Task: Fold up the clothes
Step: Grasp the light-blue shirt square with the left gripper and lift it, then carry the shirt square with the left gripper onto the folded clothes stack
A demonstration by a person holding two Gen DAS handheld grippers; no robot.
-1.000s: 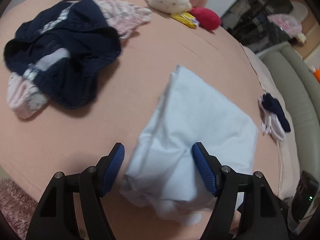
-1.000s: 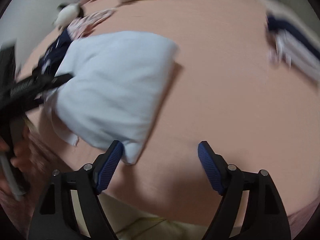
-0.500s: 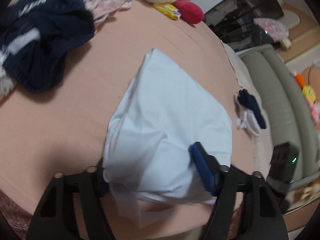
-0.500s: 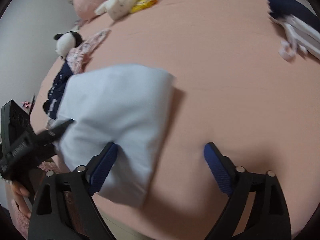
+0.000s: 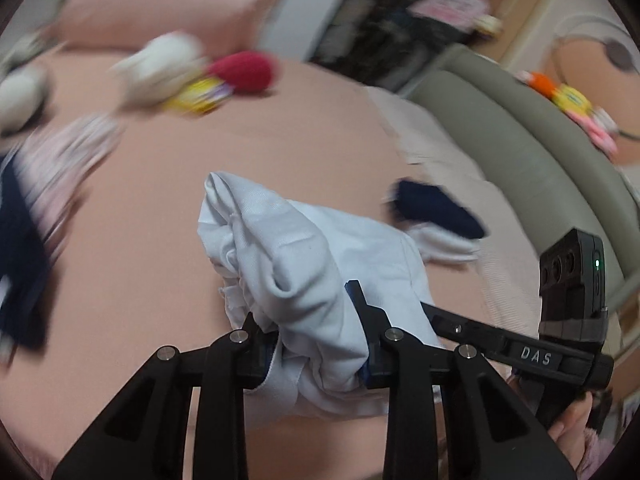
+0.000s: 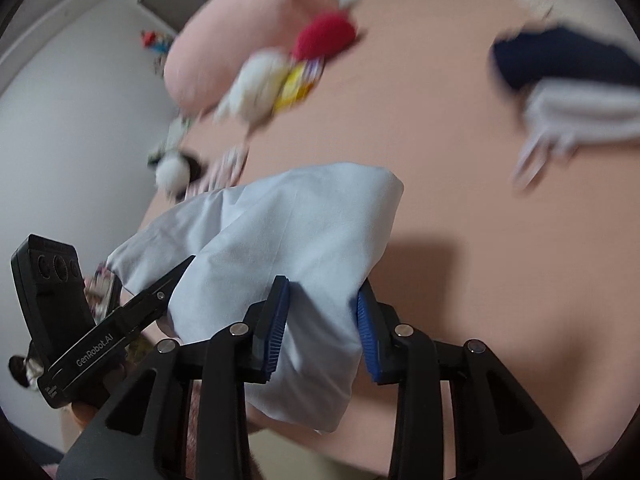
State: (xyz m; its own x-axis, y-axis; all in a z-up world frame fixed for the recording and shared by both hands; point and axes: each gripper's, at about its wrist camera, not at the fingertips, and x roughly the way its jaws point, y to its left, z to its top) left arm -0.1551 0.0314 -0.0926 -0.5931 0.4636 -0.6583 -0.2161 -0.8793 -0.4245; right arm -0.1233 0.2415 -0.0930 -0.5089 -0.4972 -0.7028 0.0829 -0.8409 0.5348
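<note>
A light blue garment hangs bunched over the pink bed. My left gripper is shut on its near edge, and the fabric bulges between the blue pads and drapes over them. In the right wrist view the same garment is lifted and casts a shadow on the sheet. My right gripper is shut on its lower right corner. The left gripper's finger pinches the cloth further left.
A dark navy garment and a pink patterned one lie at the left. A folded navy and white stack sits at the right. Plush toys and a pink pillow are at the back, with a grey sofa beyond the bed.
Both grippers closed on the light blue garment, which lay flat before, and raised its near edge off the bed. Both cameras tilted up, blurring the background.
</note>
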